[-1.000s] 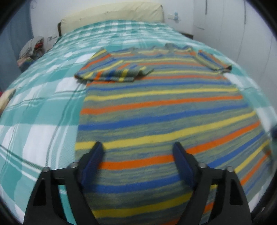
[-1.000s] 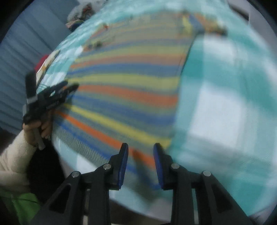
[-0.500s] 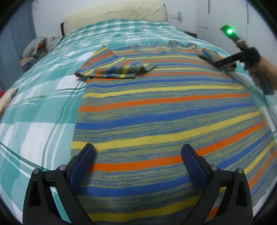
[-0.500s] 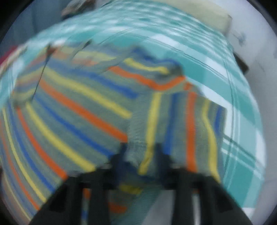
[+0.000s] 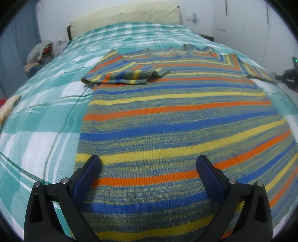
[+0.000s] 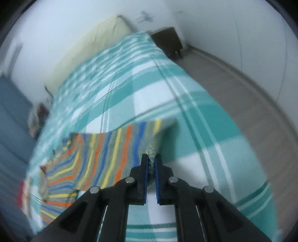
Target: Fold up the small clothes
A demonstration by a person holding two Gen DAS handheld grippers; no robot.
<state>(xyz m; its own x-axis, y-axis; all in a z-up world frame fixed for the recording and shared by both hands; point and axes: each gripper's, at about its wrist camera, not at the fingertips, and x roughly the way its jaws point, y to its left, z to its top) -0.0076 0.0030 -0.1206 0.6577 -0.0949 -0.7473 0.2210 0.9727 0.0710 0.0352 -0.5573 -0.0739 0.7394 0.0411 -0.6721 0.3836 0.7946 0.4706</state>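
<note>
A knit shirt (image 5: 177,119) striped in blue, yellow and orange lies flat on the bed (image 5: 46,115), collar at the far end. Its left sleeve (image 5: 123,76) is folded in across the chest. My left gripper (image 5: 149,162) hovers wide open over the hem, with nothing between its fingers. The right sleeve (image 6: 121,147) is lifted and drawn outward. My right gripper (image 6: 151,163) is shut on that sleeve's edge. In the left wrist view the right gripper (image 5: 279,77) shows at the far right edge, at the sleeve's tip.
The bed has a teal and white plaid sheet and a cream headboard (image 5: 126,16). A heap of clothes (image 5: 39,54) sits by the far left side. Bare floor (image 6: 242,96) and a dark nightstand (image 6: 167,41) lie beyond the bed's right edge.
My right gripper swung from the hem up to the right sleeve, closed on it and pulled it outward to the right. The left gripper's jaws spread wider and otherwise stayed put.
</note>
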